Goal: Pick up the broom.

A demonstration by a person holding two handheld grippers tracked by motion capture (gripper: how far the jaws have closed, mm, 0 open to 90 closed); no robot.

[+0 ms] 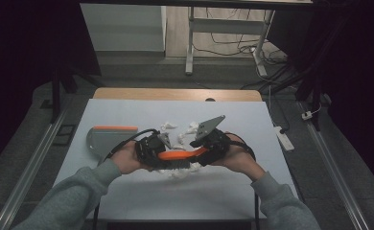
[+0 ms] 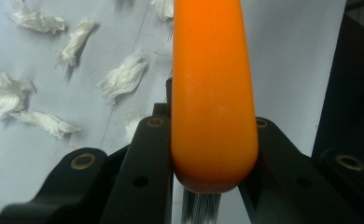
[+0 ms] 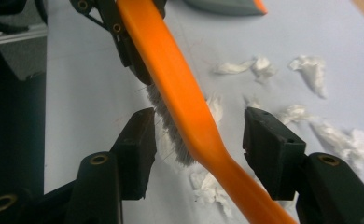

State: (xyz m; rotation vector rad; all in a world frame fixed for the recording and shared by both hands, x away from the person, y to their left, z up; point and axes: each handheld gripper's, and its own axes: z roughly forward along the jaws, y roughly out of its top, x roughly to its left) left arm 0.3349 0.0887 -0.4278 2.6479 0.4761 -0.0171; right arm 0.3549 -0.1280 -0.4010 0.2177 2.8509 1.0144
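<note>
Orange brush (image 2: 213,93), white paper scraps (image 2: 123,77), grey-and-orange dustpan (image 1: 109,137)

On the pale surface (image 1: 127,191), the left tool (image 1: 152,149) and right tool (image 1: 210,143) meet at an orange brush (image 1: 182,154) stretched between them. White paper scraps (image 1: 168,126) lie toward 12 o'clock; a grey dustpan (image 1: 106,139) rests at 9 o'clock.

One orange brush (image 1: 182,154), one grey-and-orange dustpan (image 1: 107,138), two grippers: left (image 1: 162,154), right (image 1: 205,152). Roughly seven crumpled paper scraps (image 2: 123,77); exact count unclear.
</note>
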